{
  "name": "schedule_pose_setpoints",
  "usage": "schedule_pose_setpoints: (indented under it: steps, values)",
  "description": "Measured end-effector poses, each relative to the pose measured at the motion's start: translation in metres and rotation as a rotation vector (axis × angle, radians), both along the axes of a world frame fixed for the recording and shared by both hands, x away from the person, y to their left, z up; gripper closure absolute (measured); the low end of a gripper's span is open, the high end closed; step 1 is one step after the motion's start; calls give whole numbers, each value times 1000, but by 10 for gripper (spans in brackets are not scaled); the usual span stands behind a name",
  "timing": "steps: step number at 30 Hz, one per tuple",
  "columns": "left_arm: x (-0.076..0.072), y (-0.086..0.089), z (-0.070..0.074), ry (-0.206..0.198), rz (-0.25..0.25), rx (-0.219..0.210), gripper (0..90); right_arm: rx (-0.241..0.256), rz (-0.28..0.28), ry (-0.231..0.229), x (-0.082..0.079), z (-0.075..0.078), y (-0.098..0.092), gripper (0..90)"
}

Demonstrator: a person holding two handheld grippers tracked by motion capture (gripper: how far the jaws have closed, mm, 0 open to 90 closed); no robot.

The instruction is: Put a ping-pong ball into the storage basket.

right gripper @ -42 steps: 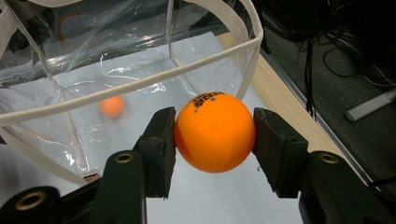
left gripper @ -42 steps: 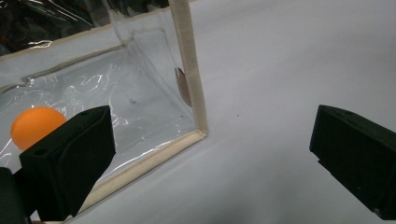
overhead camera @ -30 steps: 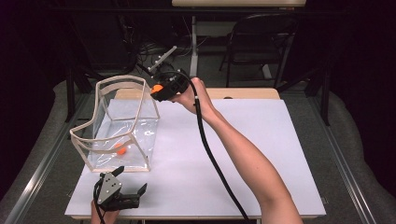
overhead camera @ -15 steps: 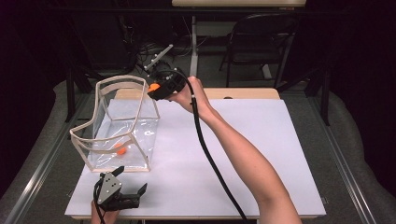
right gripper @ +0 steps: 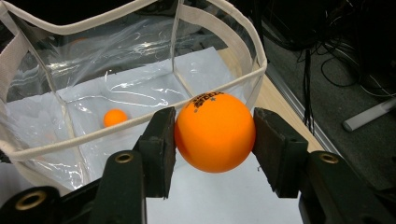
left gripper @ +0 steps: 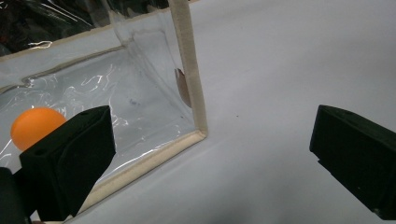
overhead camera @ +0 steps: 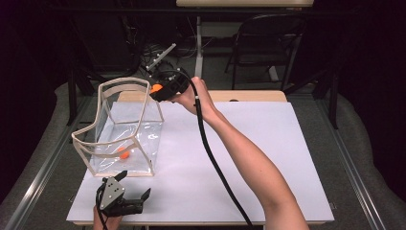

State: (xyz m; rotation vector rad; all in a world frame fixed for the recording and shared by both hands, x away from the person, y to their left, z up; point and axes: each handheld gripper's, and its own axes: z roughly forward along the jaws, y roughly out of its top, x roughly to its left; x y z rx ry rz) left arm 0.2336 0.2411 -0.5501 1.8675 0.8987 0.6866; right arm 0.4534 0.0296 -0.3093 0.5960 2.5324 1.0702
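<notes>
While our right gripper [right gripper: 215, 135] clamps a ball [right gripper: 215, 132] just short of the bag [right gripper: 140, 70] rim ahead, seemingly not yet over it, and our left gripper [left gripper: 210, 154] idles open, we must carry forward, then release beside the ball inside [right gripper: 115, 117].

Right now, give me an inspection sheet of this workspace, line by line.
Surface: white table top, bare apart from the job's things.
Job's things: clear bag with a beige rim stands open at the table's left; one orange ball lies on its floor; a second ball is pinched in the right gripper.
Clutter: nothing seen.
Grippers: right gripper is shut on the second ball, beside the bag's rim; left gripper is open, low at the near edge.
Cables: black cable trails along the forearm.
Surroundings: dark room, chair and loose wires behind the table.
</notes>
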Motion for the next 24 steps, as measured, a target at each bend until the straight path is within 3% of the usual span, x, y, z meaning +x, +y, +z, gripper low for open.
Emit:
schedule_pose_setpoints:
  steps: [15, 24]
  values:
    - [0, 0, 0, -3, 1, 1, 1, -4, 0, -9, 0, 2, 0, 507]
    - [0, 0, 0, -3, 1, 1, 1, 4, 6, -22, 0, 11, 8, 507]
